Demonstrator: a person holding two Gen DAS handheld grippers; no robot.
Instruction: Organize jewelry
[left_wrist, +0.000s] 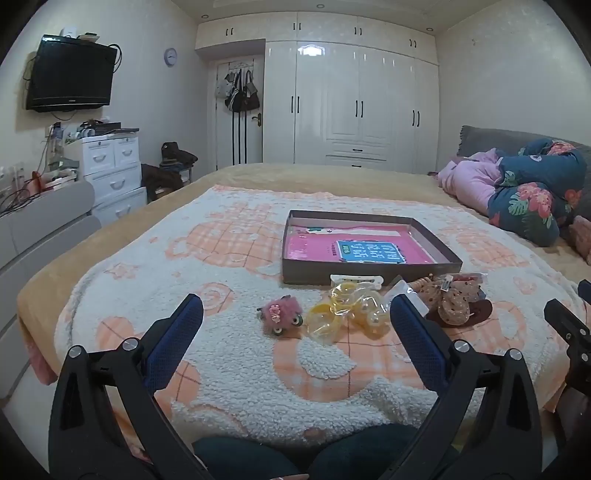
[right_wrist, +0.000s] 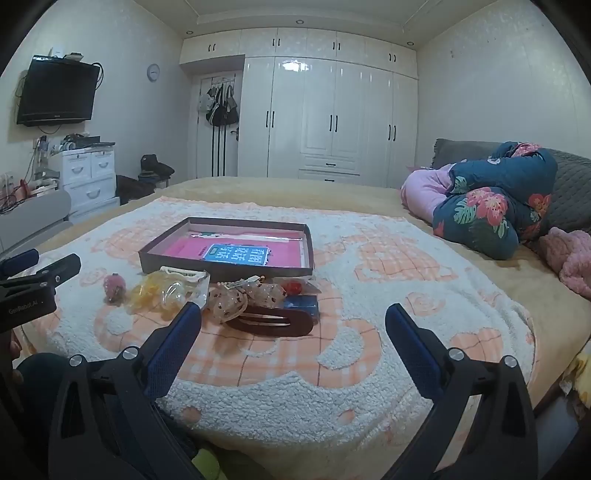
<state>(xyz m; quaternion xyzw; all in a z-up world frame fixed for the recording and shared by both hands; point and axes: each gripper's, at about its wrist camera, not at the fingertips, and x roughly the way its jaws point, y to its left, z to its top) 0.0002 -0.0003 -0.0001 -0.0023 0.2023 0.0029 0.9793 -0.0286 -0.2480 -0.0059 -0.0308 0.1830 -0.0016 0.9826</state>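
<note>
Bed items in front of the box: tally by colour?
Pink fuzzy hair clip: 1
Yellow translucent plastic hair accessories, bagged bundle: 1
Beige polka-dot fabric bows: 2
Dark brown oval hair clip: 1
Blue flat packet: 1
Total: 6

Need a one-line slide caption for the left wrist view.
Open left gripper hovers over fuzzy pink hair clip and yellow translucent accessories before a shallow brown cardboard tray.

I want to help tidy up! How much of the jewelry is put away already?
Nothing yet. The box holds only a pink book. Both grippers, left and right, are open and empty. The fuzzy pink clip, yellow pieces, dotted bows and brown clip still lie on the blanket.
</note>
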